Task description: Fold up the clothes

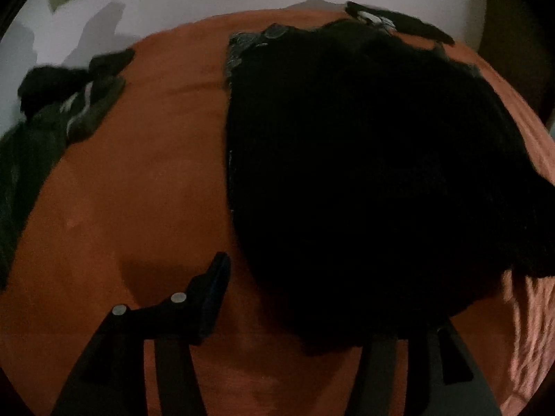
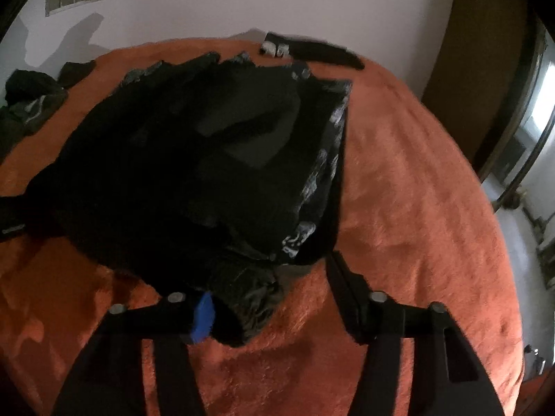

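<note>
A black garment (image 1: pixel 364 159) with a grey skull print along one edge lies spread on the orange bedspread (image 1: pixel 138 180). My left gripper (image 1: pixel 301 294) is open at the garment's near left edge; its right finger is hidden under the black cloth. In the right wrist view the same garment (image 2: pixel 194 159) lies partly folded, its printed edge (image 2: pixel 322 180) to the right. My right gripper (image 2: pixel 274 294) is open, with a bunched corner of the garment (image 2: pixel 249 298) lying between the fingers, against the left finger's blue pad (image 2: pixel 204 315).
A heap of dark clothes (image 1: pixel 66 104) lies at the bed's far left, also in the right wrist view (image 2: pixel 31 100). A dark item with white parts (image 2: pixel 312 52) lies at the far edge. A white wall stands behind; a door and mirror (image 2: pixel 520 121) stand right.
</note>
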Available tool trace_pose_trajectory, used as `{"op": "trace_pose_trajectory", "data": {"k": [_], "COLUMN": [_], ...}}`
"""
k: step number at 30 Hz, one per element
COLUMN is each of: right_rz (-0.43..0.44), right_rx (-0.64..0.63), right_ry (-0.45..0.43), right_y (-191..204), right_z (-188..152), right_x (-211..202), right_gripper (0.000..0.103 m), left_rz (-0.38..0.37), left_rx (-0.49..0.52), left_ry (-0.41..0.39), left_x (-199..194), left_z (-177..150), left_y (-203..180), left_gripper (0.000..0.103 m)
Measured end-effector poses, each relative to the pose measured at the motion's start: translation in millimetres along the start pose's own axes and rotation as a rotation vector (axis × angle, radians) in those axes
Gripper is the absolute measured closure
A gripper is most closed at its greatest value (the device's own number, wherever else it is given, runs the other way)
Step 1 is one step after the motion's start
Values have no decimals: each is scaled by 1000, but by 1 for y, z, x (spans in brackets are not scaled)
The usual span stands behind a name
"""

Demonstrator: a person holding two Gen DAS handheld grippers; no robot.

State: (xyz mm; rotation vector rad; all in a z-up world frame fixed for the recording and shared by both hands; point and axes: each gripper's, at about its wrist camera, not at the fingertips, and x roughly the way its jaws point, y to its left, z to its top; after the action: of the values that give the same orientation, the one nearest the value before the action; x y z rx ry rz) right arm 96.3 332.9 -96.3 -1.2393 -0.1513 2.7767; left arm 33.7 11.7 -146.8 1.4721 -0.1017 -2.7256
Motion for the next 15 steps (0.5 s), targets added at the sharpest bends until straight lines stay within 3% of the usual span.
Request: {"op": "trace_pose_trajectory", "data": {"k": [1, 3, 4, 6, 7, 9, 10, 12, 13, 15], "right_rz": [9, 37, 49, 67, 77, 89, 91, 103, 100, 86], "right_rx": [12, 93, 133, 200, 239, 284, 293, 305, 302, 256], "right_ry": [-27, -81, -104, -60, 4, 136, 199, 242, 236, 223], "right_y": [-3, -18, -25, -38, -44, -53, -56, -59, -62, -62], "right_z": [2, 0, -1, -8, -16, -36, -46, -52, -51, -45], "right_x": [-9, -33, -45, -49, -41, -19, -7, 3, 2, -5], "right_gripper": [95, 95, 95, 95, 95, 95, 89, 78, 66, 52], "left_rz": [-9, -22, -2, 39, 41, 18, 4, -24, -40, -69], "left_rx": [-6, 10, 62, 156, 194, 224, 220, 196, 171, 142], "left_ry": [-19, -76, -141, -218, -223, -145, -87, 2, 27, 31], "left_x": [-10, -34, -52, -75, -79, -67, -57, -43, -40, -44], "left_z": [0, -4, -7, -16, -21, -36, -43, -51, -52, -49], "left_y": [1, -3, -12, -31, -39, -47, -48, -46, -42, -35], "left_gripper": [68, 71, 71, 73, 72, 70, 70, 70, 68, 59]}}
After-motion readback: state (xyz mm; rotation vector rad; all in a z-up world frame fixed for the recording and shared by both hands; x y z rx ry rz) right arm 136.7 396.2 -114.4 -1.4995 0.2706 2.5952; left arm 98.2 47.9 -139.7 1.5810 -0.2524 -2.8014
